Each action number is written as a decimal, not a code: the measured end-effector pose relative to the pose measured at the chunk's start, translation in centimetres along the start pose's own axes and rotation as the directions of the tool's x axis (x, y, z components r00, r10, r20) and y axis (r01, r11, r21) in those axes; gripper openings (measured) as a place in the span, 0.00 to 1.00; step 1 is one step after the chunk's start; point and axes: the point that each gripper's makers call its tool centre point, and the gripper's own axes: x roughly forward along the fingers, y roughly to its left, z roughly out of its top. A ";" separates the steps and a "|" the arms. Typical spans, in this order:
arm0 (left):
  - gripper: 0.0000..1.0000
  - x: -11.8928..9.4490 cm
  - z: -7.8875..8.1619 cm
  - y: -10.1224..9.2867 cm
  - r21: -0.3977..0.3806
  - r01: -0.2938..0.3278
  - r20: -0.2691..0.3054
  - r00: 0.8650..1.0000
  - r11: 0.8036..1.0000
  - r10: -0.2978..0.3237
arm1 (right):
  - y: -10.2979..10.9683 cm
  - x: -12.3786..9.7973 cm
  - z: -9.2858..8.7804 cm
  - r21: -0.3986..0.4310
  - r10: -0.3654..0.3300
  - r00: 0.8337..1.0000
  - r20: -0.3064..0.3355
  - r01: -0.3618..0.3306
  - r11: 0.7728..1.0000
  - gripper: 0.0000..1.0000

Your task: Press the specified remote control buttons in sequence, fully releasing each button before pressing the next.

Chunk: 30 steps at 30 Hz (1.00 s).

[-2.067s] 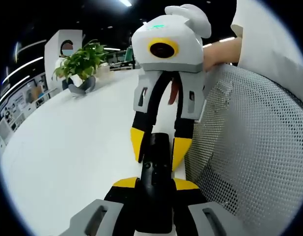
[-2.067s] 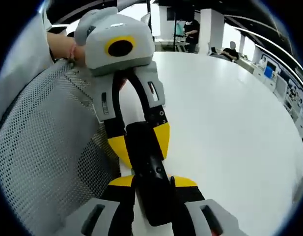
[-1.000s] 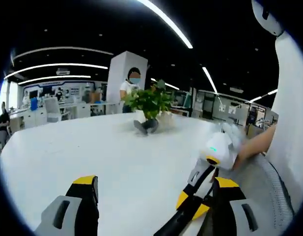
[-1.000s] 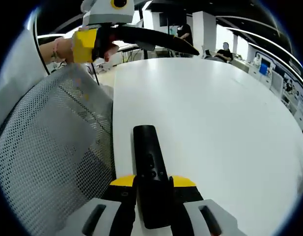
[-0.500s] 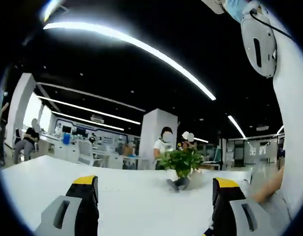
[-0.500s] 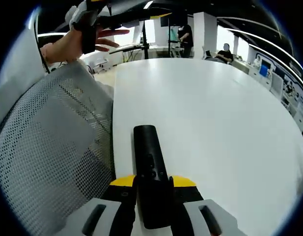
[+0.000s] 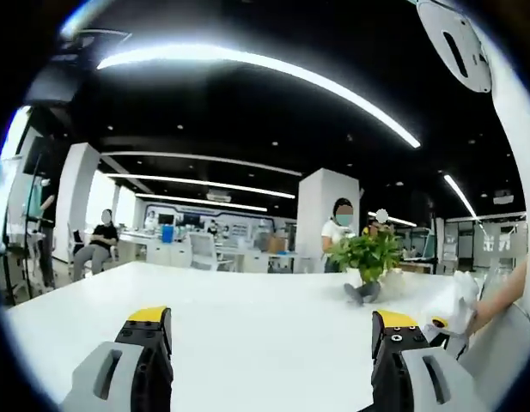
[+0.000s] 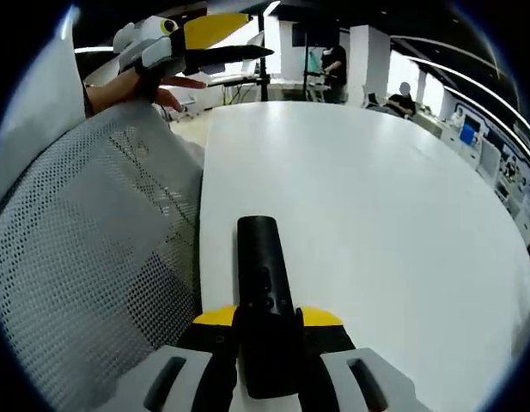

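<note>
The right gripper (image 8: 266, 322) clamps the near end of the black remote control (image 8: 265, 292) over the white table (image 8: 376, 197) beside a mesh chair back (image 8: 84, 257), while the left gripper (image 7: 269, 330), jaws spread wide and empty, is raised toward a far potted plant (image 7: 368, 257).

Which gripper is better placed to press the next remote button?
Left. The right gripper is shut on the remote, steadying it above the table. The left gripper is open and empty, though raised well off it.
</note>
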 end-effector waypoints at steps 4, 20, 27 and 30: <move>1.00 0.1 0.1 -0.1 0.062 0.003 0.020 1.000 0.998 -0.004 | -0.1 -0.1 0.1 0.007 0.020 1.000 -0.008 -0.020 1.000 0.22; 1.00 0.1 -1.5 -0.1 -0.018 0.023 -0.080 0.997 1.000 -0.024 | -2.4 0.1 0.1 0.023 0.053 0.993 -0.107 -0.051 0.998 0.21; 1.00 -0.1 -1.4 0.3 -0.021 0.003 -0.073 0.997 1.000 -0.005 | -3.8 0.0 -0.1 -0.006 0.052 0.989 -0.141 -0.053 0.999 0.22; 1.00 -0.2 -1.4 0.6 -0.020 -0.007 -0.070 0.998 1.000 0.006 | -4.6 0.0 0.0 0.010 0.049 0.989 -0.143 -0.048 0.999 0.21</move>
